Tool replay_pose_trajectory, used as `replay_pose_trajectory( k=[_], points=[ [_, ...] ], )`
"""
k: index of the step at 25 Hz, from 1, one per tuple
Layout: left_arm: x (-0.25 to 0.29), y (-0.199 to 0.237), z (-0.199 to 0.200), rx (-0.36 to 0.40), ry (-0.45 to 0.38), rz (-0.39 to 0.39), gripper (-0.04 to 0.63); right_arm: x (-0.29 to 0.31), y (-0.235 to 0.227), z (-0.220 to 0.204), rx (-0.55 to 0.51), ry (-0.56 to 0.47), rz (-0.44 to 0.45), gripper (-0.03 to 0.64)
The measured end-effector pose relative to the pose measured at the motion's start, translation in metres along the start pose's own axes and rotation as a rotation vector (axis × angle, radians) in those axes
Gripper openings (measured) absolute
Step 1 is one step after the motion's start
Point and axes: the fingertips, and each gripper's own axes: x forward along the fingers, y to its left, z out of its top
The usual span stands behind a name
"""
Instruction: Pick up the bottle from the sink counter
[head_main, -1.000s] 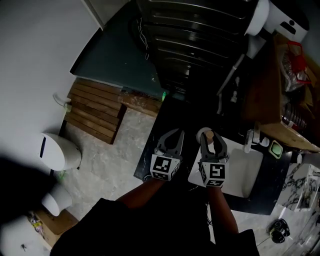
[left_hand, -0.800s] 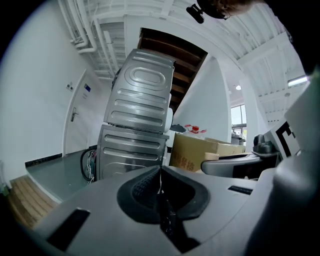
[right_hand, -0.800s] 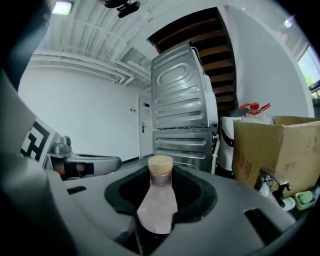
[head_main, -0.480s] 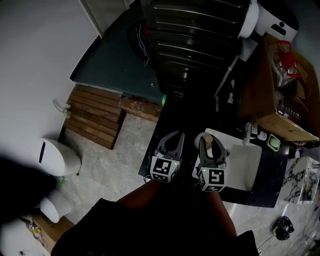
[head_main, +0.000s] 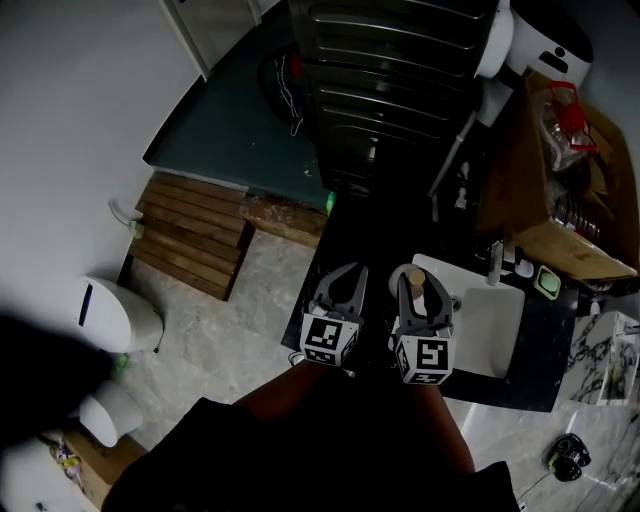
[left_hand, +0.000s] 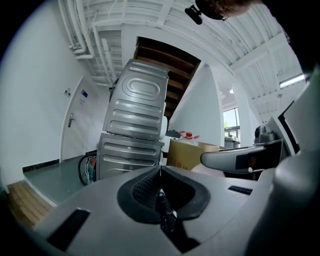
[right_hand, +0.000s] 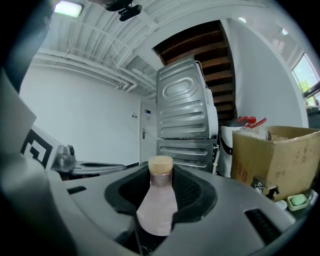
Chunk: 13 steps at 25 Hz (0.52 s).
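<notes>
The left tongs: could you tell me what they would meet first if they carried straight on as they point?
Probably the lower of the stacked silver machines, straight beyond the tips of the left tongs. Nothing shows between, though depth is unclear.

White walls (head_main: 70, 100) enclose the room. The floor (head_main: 240, 310) is pale stone, with a wooden slatted platform (head_main: 190, 235) at left. Stacked grey metal cabinets (head_main: 400, 70) stand far. A ceiling strip light (right_hand: 67, 8) is lit. A window (left_hand: 230, 122) sits far right.

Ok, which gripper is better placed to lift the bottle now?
Right. The right gripper is shut on the bottle, while the left gripper is shut on nothing.
</notes>
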Motion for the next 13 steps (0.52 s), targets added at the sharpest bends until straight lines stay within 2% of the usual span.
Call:
replay_pose_trajectory(
  k=[13],
  points=[
    [0.0021,0.0019,-0.0024,-0.004,0.004,0.004,0.015,0.0044,0.003,-0.0038,-0.007,0.013,0.023,0.146]
  ],
)
